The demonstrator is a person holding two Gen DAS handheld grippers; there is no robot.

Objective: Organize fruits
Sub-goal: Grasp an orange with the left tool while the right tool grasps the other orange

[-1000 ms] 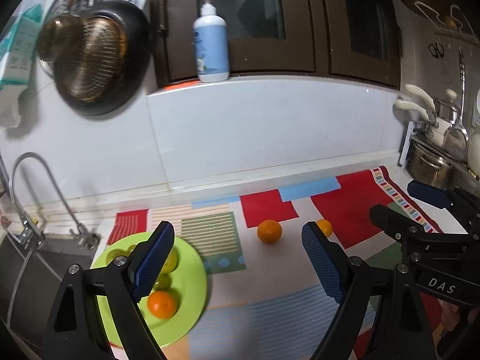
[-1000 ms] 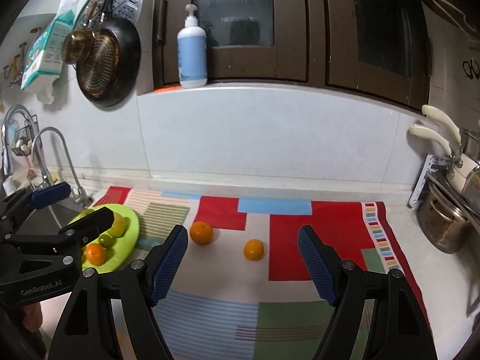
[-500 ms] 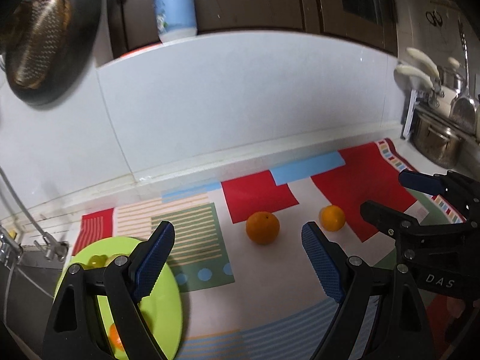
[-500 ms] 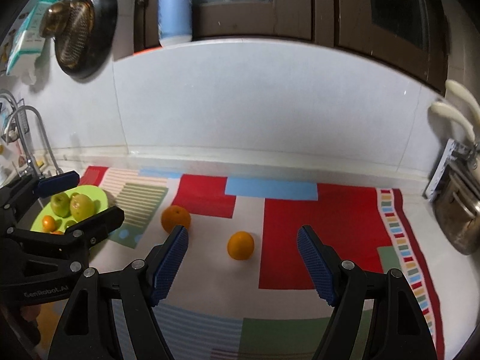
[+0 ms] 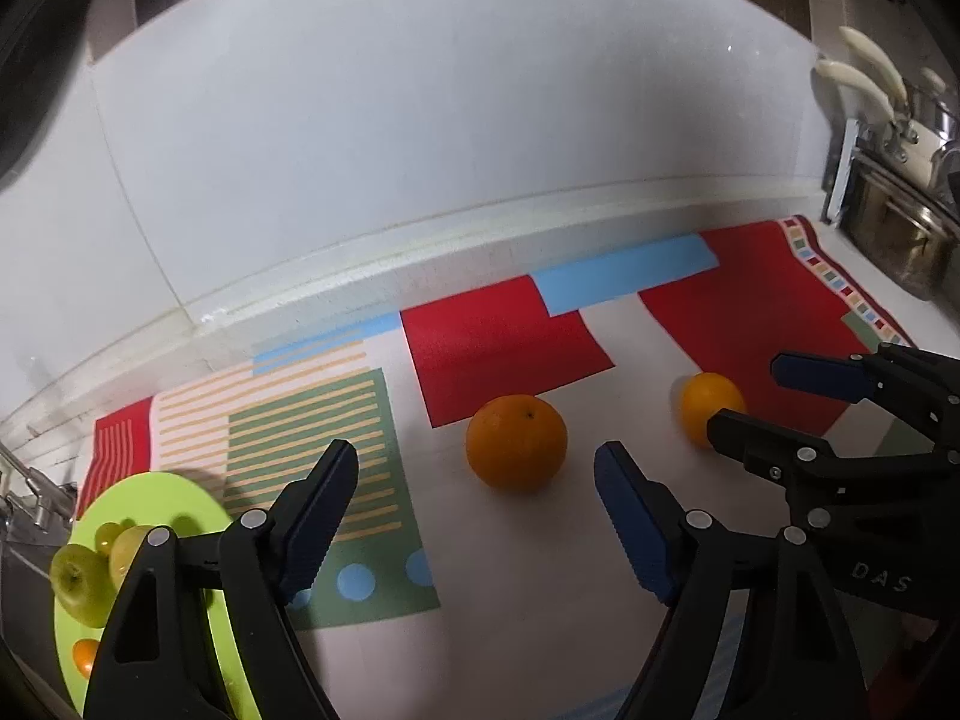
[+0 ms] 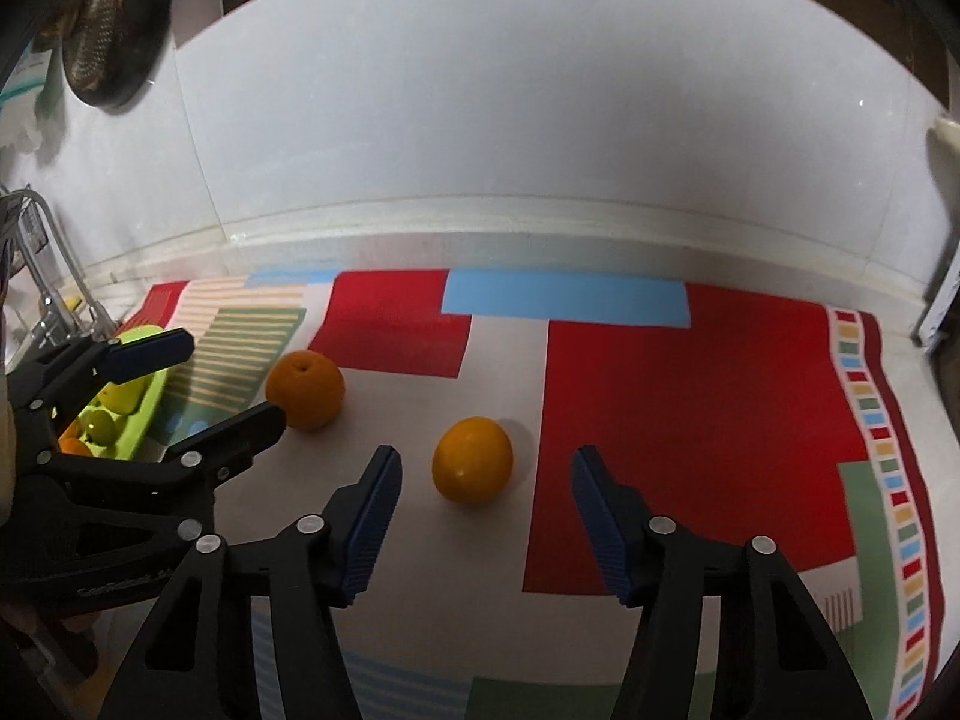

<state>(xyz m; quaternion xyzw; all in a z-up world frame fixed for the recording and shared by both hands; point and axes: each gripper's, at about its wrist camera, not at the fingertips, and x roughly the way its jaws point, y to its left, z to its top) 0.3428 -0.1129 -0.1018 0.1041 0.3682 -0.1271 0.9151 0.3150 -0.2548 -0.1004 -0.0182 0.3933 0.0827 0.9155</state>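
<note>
Hidden or cut off: in the left wrist view the left tongs' own arm covers the right half of the green plate (image 5: 153, 495); a small orange fruit (image 5: 84, 655) shows only as a sliver at the plate's 7 o'clock edge. In the right wrist view the plate (image 6: 141, 414) is half behind the left tongs (image 6: 195, 381).
Hard to make out: a pan (image 6: 102, 18) hanging on the wall at 11 o'clock is dim and cropped; metal pots (image 5: 900, 228) at 2 o'clock are blurred.
Larger orange (image 5: 516, 443): round, deep orange, dimpled, stem dot on top; lies on the patterned mat (image 5: 510, 570), just past the gap of the left tongs (image 5: 477, 468) at 12 o'clock, touching neither pad.
Smaller orange (image 6: 473, 459): lighter, yellow-orange, smooth; lies on the mat just ahead of the right tongs (image 6: 486, 471), at 12 o'clock between their tips, touching neither.
Spacing: the two oranges are near each other but apart.
Left tongs: spread wide, holding nothing.
Right tongs: spread wide, holding nothing.
Plate contents: green apples (image 5: 78, 585) and the small orange fruit; the count is unclear.
Bench: white bench (image 5: 870, 276) under the mat, plate at its 8 o'clock corner.
</note>
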